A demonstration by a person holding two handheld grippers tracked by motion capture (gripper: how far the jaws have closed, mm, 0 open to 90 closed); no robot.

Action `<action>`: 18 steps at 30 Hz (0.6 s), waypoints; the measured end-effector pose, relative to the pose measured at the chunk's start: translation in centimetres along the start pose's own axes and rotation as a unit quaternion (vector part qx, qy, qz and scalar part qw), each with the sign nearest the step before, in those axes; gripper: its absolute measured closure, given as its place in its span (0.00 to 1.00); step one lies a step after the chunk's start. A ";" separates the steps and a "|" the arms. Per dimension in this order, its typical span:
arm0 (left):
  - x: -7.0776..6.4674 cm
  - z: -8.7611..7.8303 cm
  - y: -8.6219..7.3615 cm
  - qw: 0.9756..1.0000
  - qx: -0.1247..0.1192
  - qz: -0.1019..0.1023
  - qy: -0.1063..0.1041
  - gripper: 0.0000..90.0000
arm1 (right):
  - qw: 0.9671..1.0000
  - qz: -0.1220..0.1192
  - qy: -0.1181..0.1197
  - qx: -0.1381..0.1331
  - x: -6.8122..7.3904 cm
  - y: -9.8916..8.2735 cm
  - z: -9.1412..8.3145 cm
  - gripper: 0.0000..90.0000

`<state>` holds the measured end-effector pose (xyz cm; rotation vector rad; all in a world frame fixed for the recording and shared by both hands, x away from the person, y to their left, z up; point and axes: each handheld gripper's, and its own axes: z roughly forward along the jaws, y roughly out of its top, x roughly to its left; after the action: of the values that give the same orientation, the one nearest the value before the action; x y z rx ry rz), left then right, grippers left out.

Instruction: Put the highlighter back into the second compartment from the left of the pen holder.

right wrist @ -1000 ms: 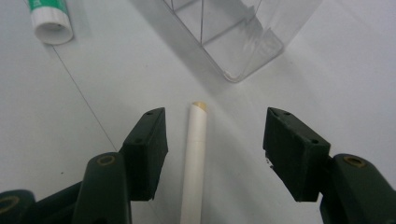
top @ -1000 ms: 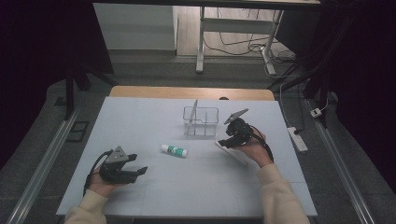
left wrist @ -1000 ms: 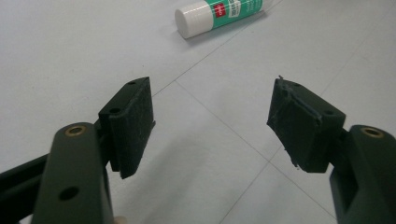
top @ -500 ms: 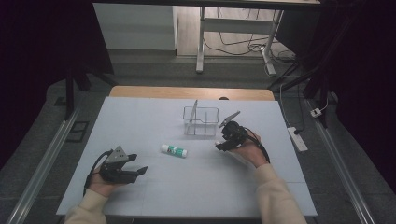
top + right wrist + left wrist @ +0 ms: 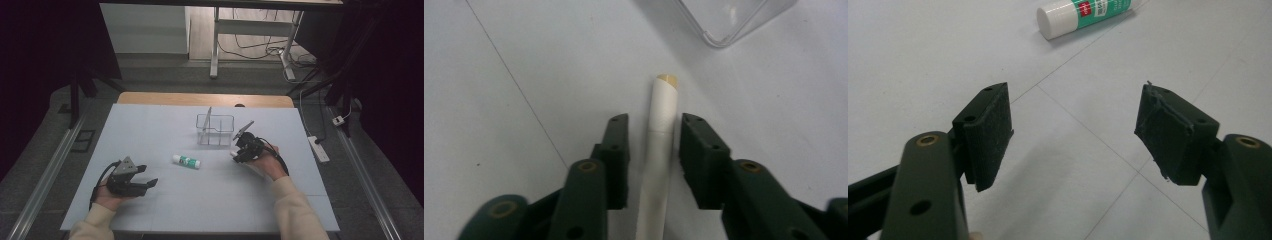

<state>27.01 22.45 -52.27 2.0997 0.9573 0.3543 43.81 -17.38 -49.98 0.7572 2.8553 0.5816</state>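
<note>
A white stick with a tan tip (image 5: 663, 115) lies on the pale table, just in front of a clear plastic box (image 5: 215, 130). My right gripper (image 5: 654, 125) straddles the stick. Its jaws have just been closing, and a thin gap still shows on each side of the stick. From above, the right gripper (image 5: 236, 152) points down and left at the table. A glue stick with a green label (image 5: 186, 161) lies mid-table and also appears ahead of my left gripper (image 5: 1075, 115) as the glue stick (image 5: 1088, 12). The left gripper (image 5: 149, 183) rests open at the near left, holding nothing.
A corner of the clear box (image 5: 734, 20) sits just beyond the white stick's tip. The table (image 5: 150, 125) ends in a wooden strip at the back. A power strip (image 5: 319, 149) lies on the floor to the right.
My right gripper has shifted slightly left and down over the white stick, and its jaws have narrowed around it. The left gripper and the glue stick have not moved.
</note>
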 end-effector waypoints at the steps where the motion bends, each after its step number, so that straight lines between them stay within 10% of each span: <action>1: 0.0 0.0 0.0 1.000 0.001 0.000 0.000 0.34 | 1.000 -0.002 -0.001 0.002 0.0 0.0 0.0 0.75; 18: 0.0 -0.1 -0.1 1.000 0.001 -0.001 0.002 0.34 | 1.000 -0.008 -0.001 -0.004 0.4 0.3 -0.3 0.86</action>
<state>26.97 22.53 -52.27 2.1007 0.9624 0.3578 43.52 -17.00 -49.63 0.7313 2.8539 0.5890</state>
